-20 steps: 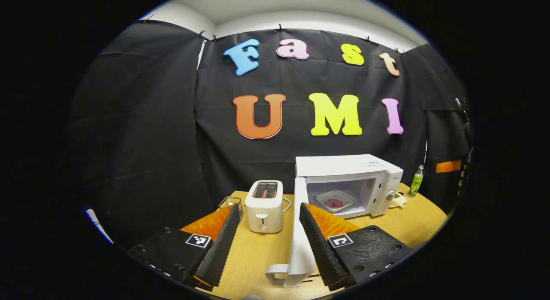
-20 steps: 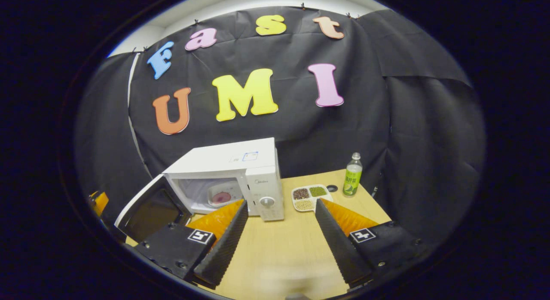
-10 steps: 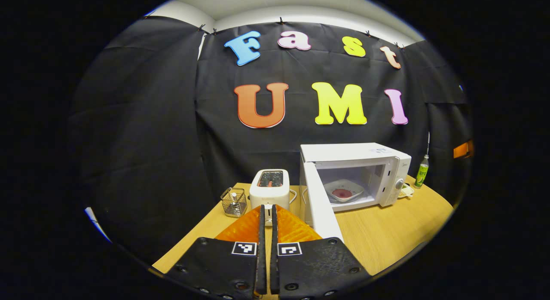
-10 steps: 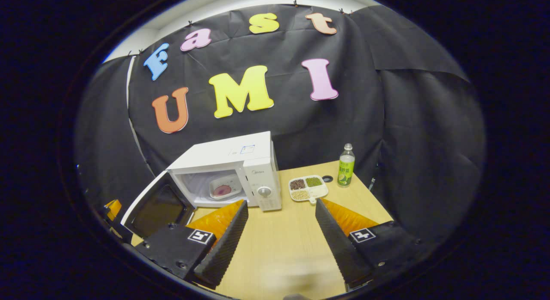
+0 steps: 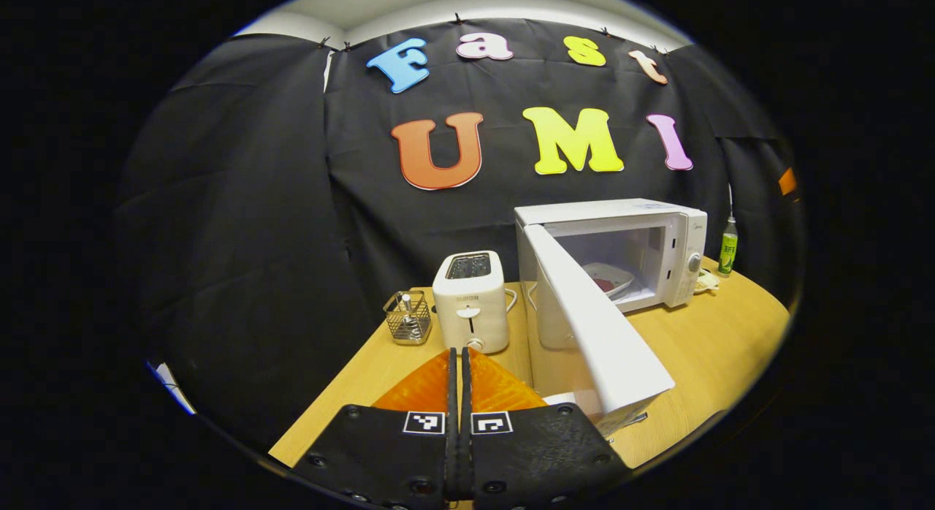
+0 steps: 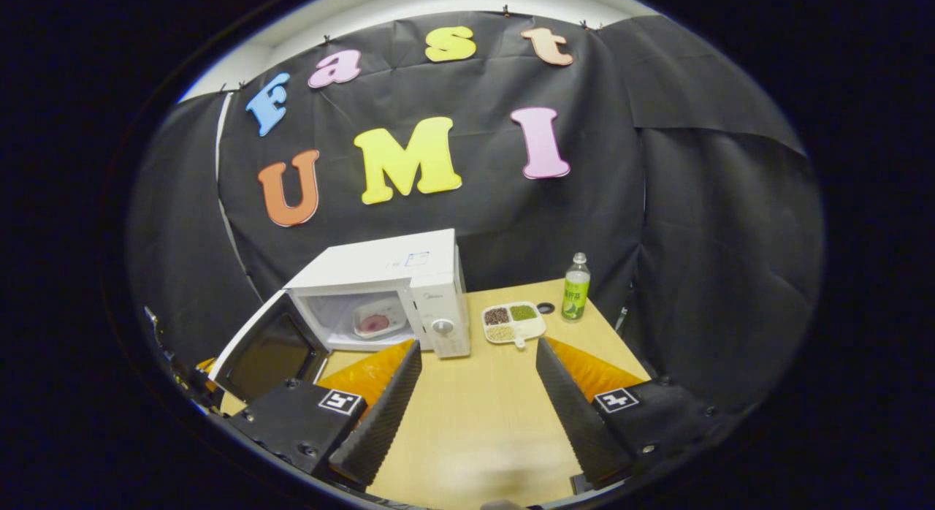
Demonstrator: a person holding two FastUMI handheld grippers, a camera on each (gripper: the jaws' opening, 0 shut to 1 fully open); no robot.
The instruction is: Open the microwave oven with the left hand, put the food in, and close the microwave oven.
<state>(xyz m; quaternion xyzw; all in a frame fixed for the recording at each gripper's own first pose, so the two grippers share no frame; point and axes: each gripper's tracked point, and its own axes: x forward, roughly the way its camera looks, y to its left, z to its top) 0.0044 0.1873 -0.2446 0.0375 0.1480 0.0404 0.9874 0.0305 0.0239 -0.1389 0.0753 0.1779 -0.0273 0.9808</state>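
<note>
Two views, left gripper view first. Left tongs (image 5: 459, 364) pressed together with nothing between, low at 6 o'clock above the desk (image 5: 701, 342); probably closed so as to push flat against the door. Microwave oven (image 5: 621, 250) at 2 o'clock from the tongs, standing near the back of the desk. Door (image 5: 595, 320) swung open, its free end just to the right of the tongs at 4 o'clock; touching or not, cannot tell. Plate of food (image 5: 610, 278) already inside the cavity, so closing looks like the step left. Toaster (image 5: 473, 302) straight ahead at 12 o'clock, wire basket (image 5: 406, 318) at 11 o'clock.

Next, right gripper view. Right tongs (image 6: 478, 393) spread wide and empty over bare desk (image 6: 475, 422), apparently held clear of the door's swing. Microwave oven (image 6: 387, 291) at 11 o'clock from the tongs, door (image 6: 266, 349) open at 9 o'clock, plate of food (image 6: 376, 322) inside. Divided dish (image 6: 511, 321) at 12 o'clock beside the oven, bottle (image 6: 575, 297) at 1 o'clock.
</note>
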